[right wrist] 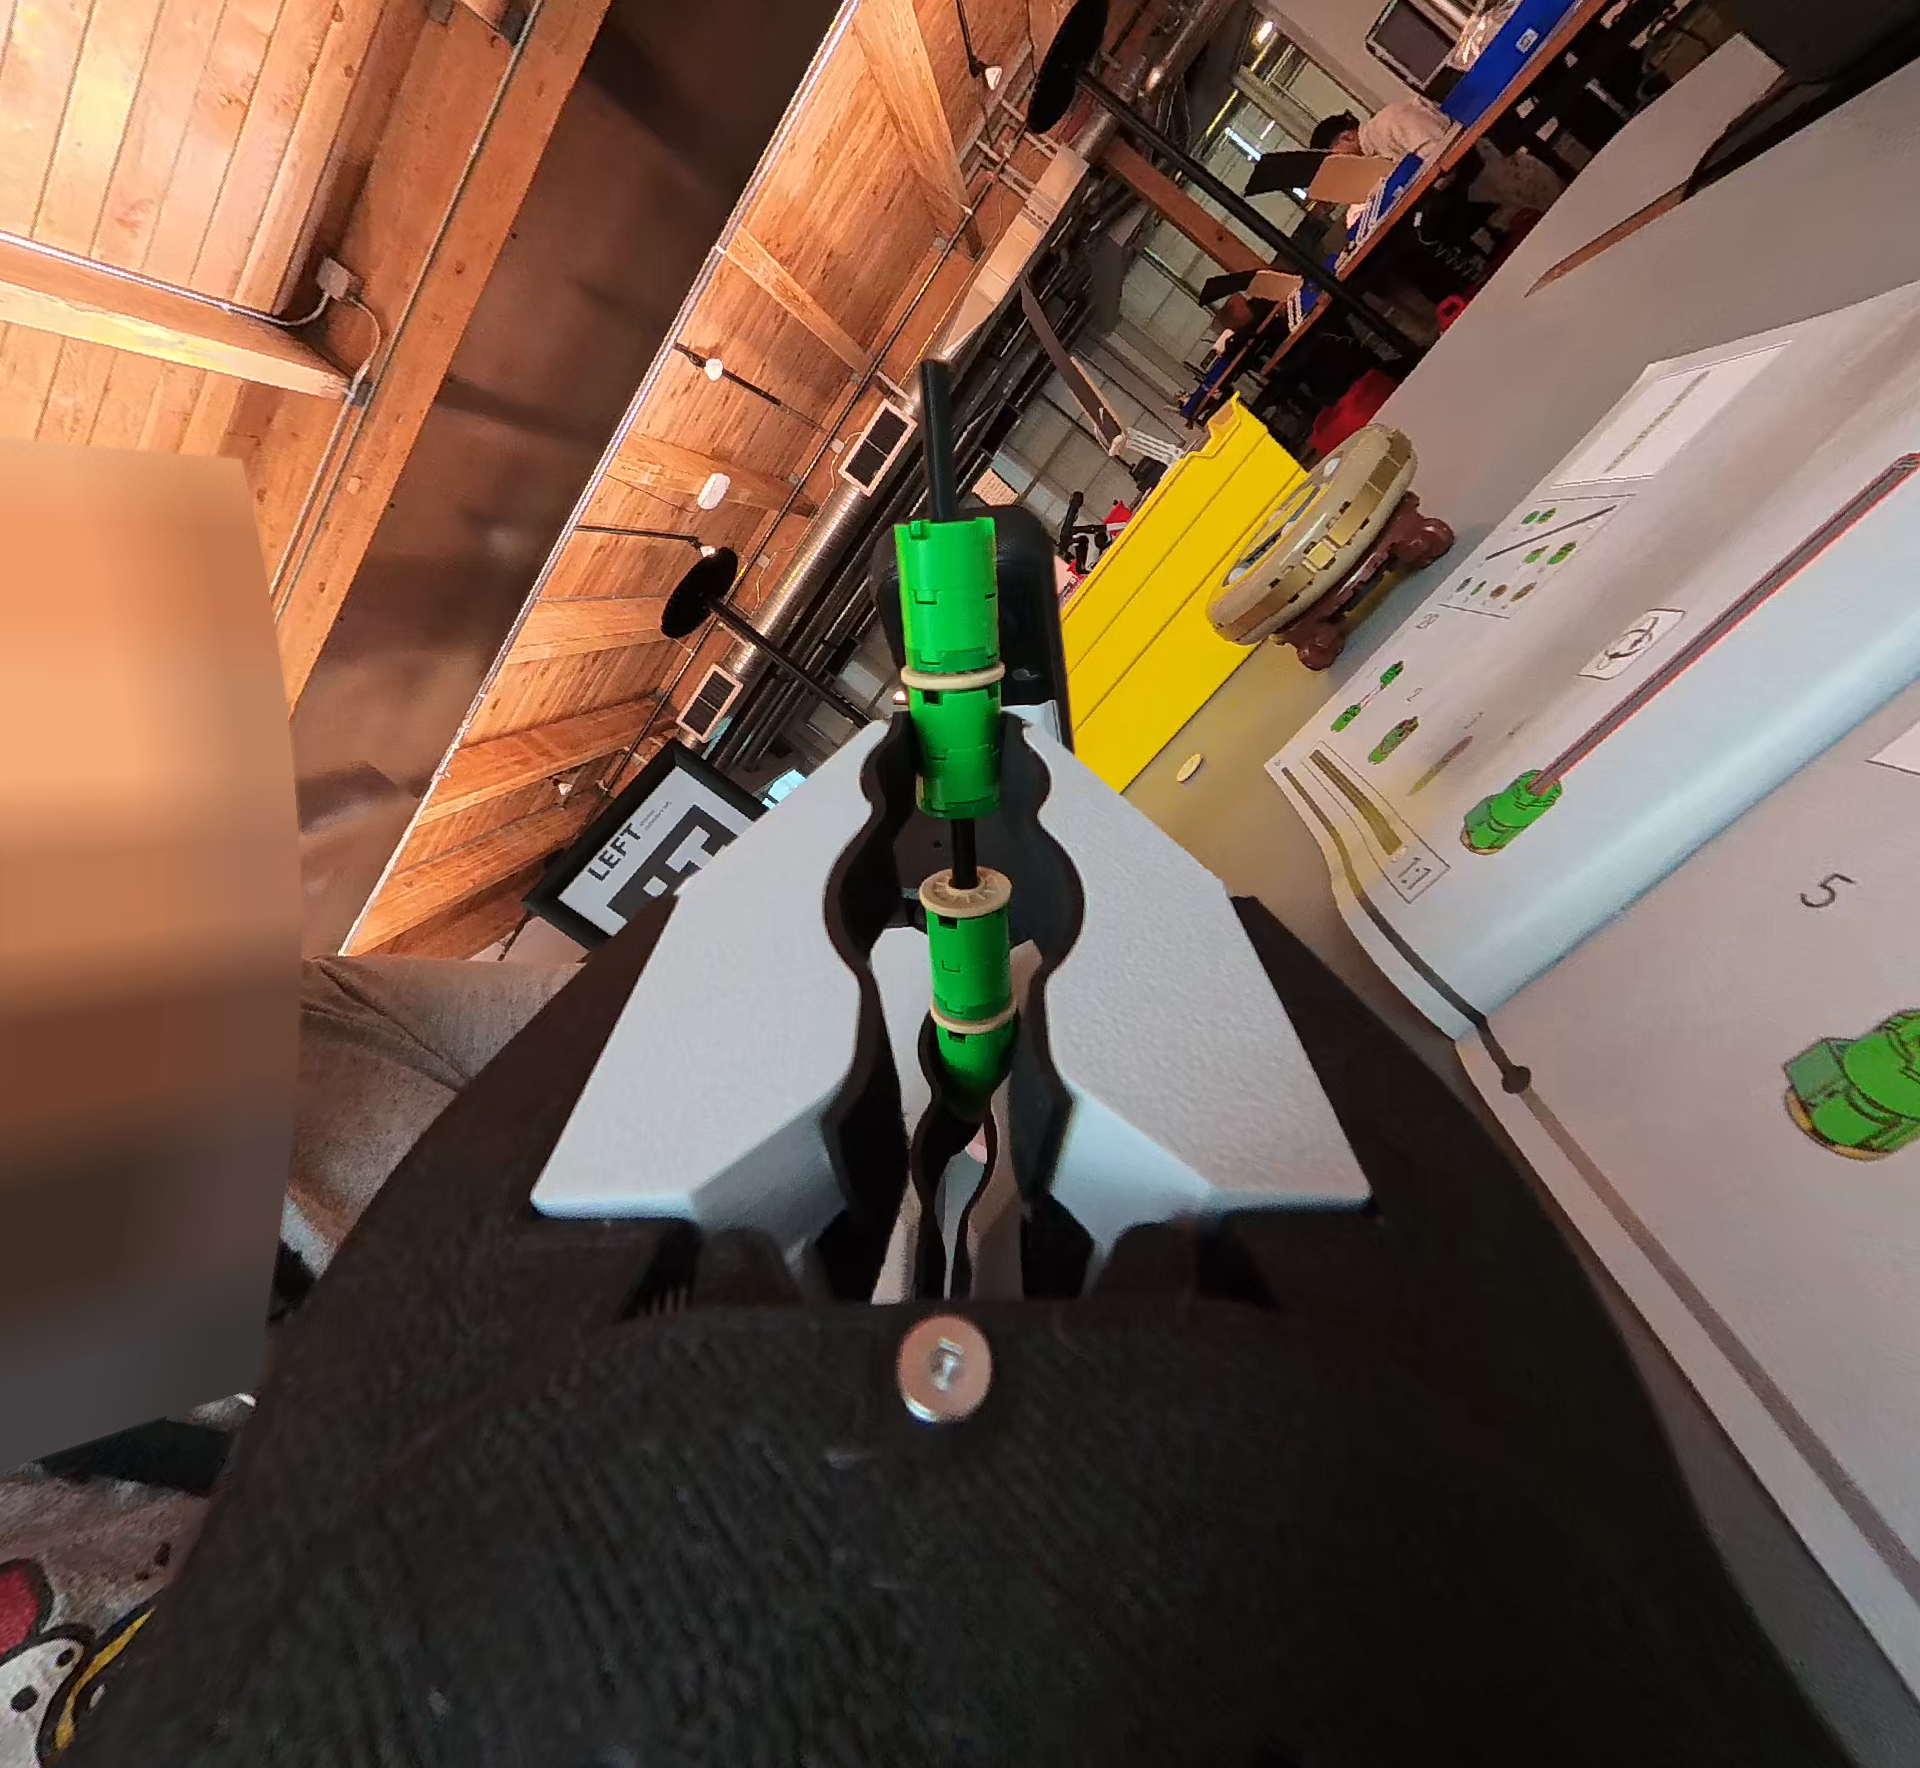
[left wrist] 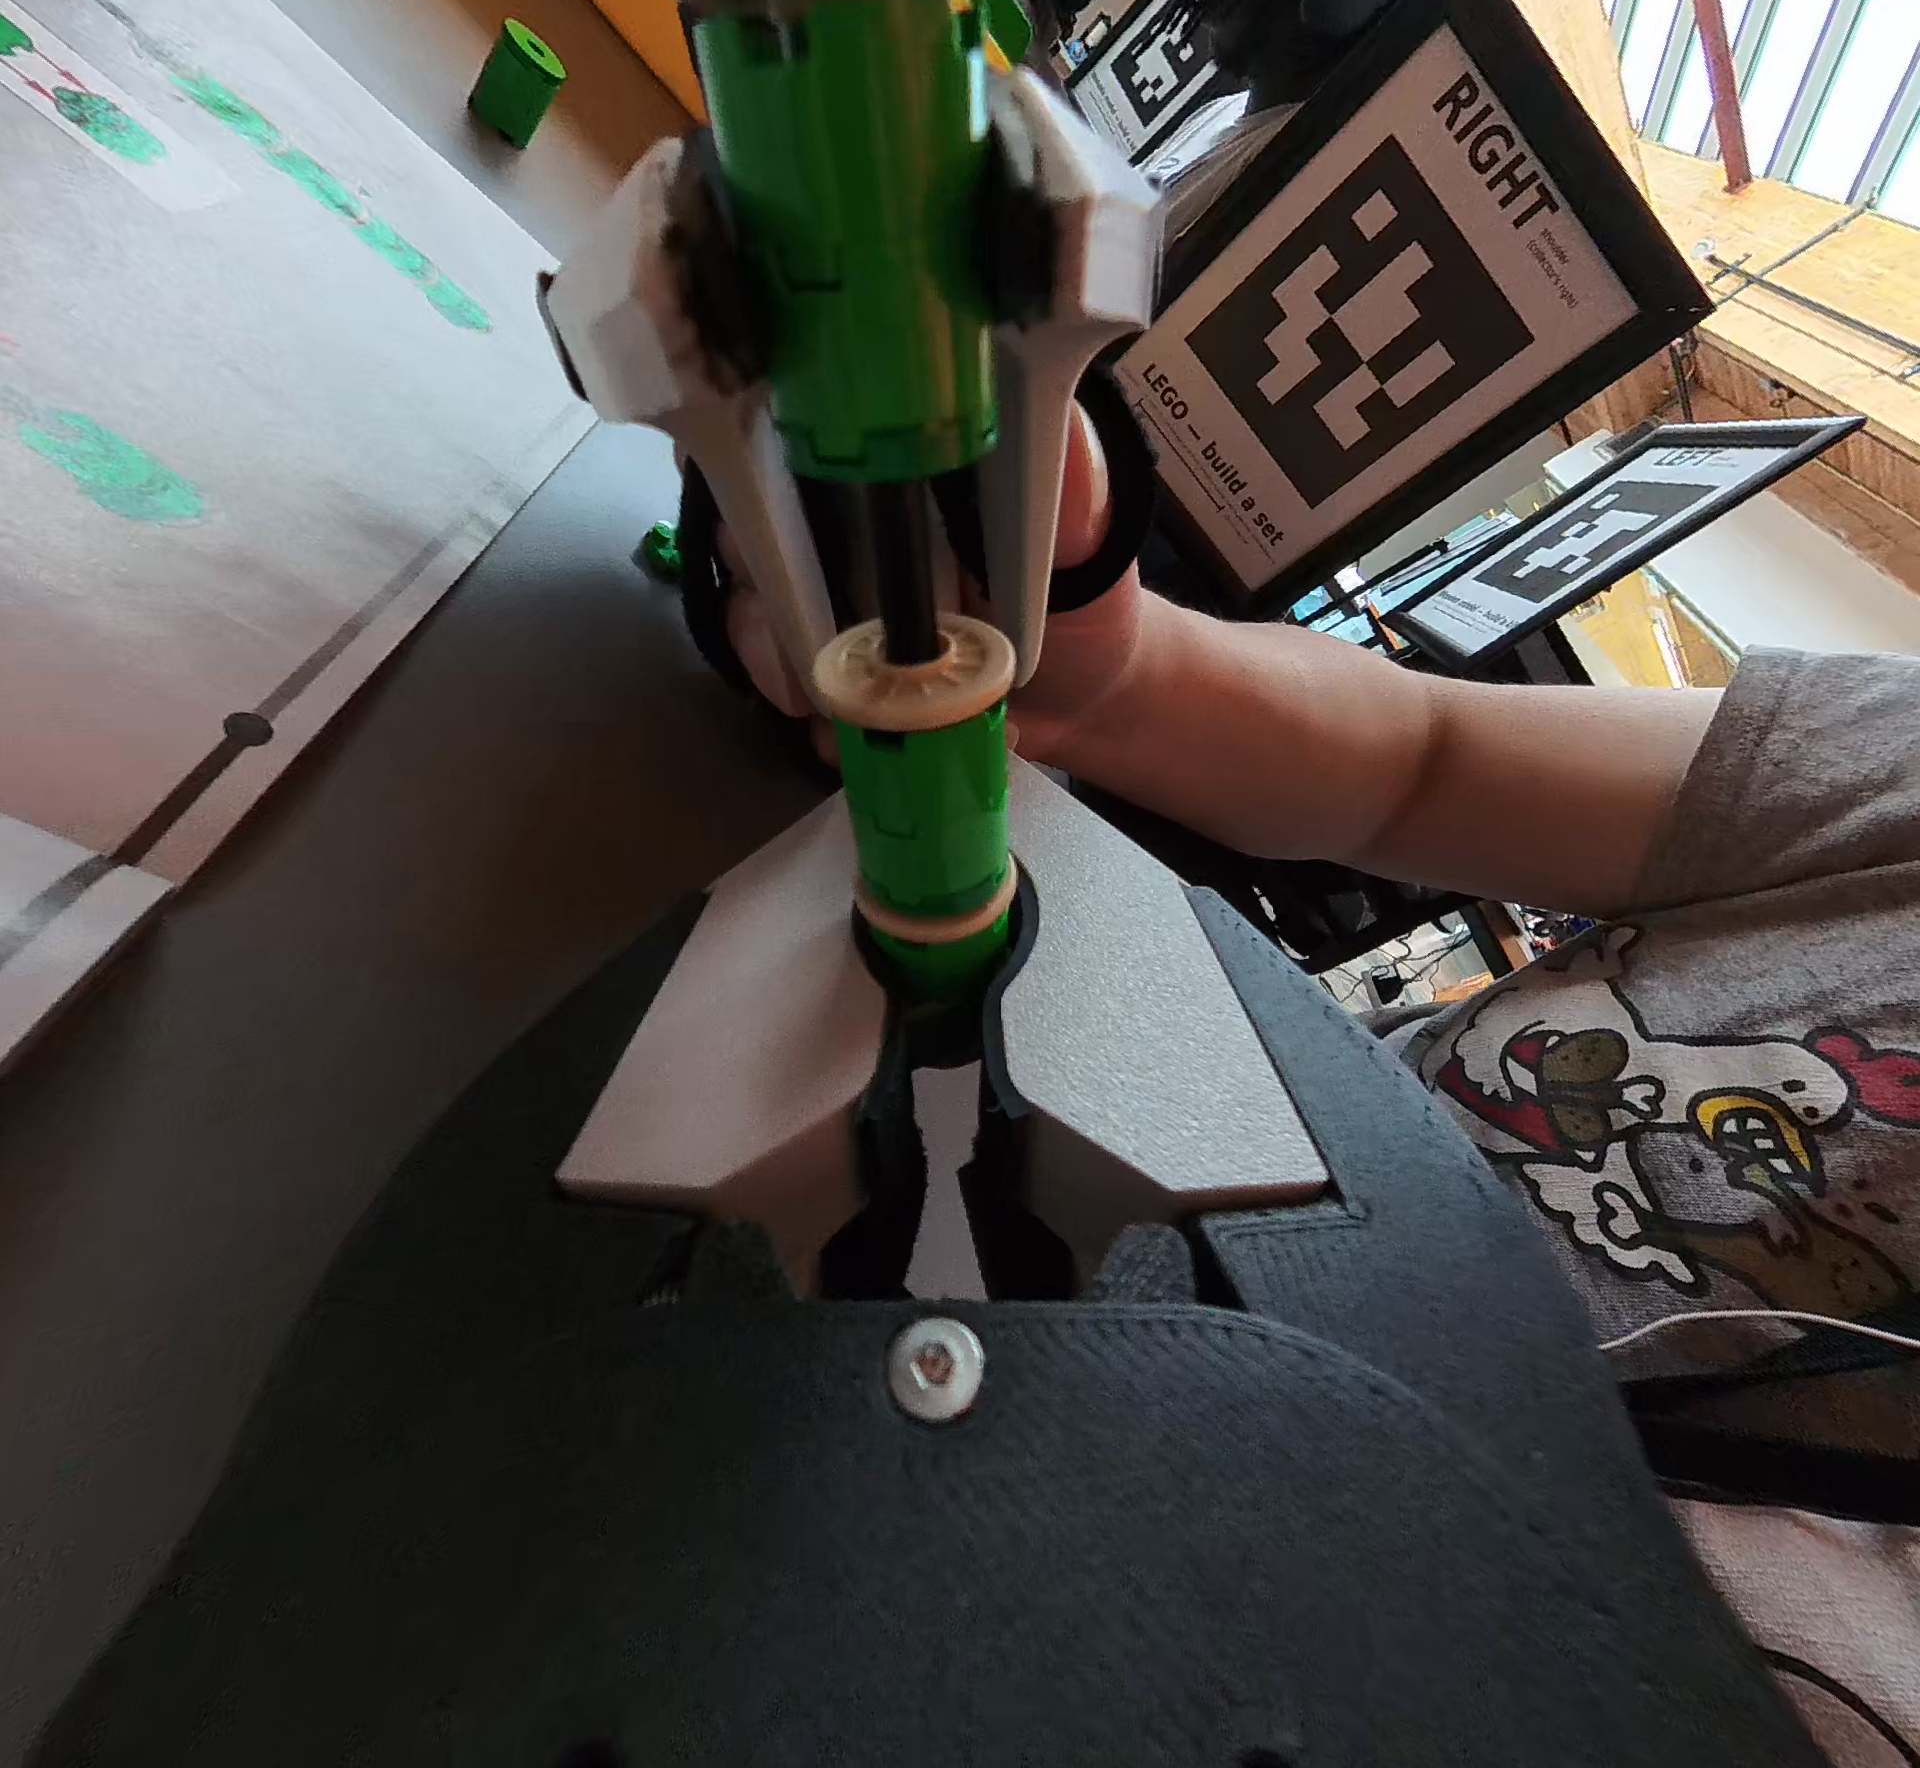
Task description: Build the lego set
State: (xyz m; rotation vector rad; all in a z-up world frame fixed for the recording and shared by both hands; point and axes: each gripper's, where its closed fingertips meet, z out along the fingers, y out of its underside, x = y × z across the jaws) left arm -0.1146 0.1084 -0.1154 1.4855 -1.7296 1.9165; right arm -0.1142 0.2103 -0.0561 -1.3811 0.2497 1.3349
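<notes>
Hiding the green stem's (left wrist: 930,825) base — left tool (left wrist: 940,980) clamps it.

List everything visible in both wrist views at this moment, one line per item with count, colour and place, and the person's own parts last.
stalk assembly: one, green cylinders with tan rings on a black rod, held between both grippers
upper stalk section: one, green, farther along the rod, gripped by the right gripper
loose cylinder: one, green, on the table by the yellow wall
instruction sheets: several, white with green drawings, flat on the table
round model: one, tan on a dark brown base, far end of the table
marker boards: two, black and white, upright behind the table
left gripper: one, grey and black, closed on the stalk's near end
right gripper: one, grey, closed on the upper section
hand: one, behind the right gripper
</notes>
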